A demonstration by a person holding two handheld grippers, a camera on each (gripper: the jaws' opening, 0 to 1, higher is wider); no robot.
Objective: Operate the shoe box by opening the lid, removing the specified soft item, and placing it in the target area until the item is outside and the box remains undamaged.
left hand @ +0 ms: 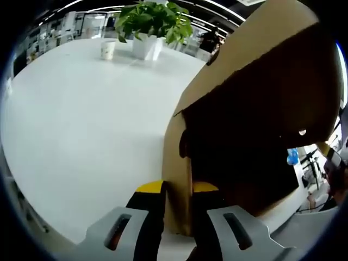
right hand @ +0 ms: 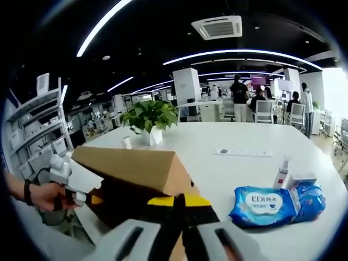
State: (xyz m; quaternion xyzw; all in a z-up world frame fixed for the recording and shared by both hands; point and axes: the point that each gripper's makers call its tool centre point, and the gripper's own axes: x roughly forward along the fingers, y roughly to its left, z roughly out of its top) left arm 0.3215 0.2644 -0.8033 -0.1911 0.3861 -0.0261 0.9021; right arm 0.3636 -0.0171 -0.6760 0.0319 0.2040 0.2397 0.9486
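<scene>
On the white tabletop (left hand: 81,136), both grippers clamped the shoe box (right hand: 130,168).
Left gripper (left hand: 178,204) pinched a wall, right gripper (right hand: 179,209) an edge; lid-opening underway, lifting next.

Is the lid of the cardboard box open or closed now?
Open. The lid is raised at an angle over the box, exposing the dark interior.

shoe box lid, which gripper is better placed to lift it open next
Right, probably. The left gripper has its fingers clamped on the shoe box wall, bracing it; the right gripper sits at the lid's corner.
</scene>
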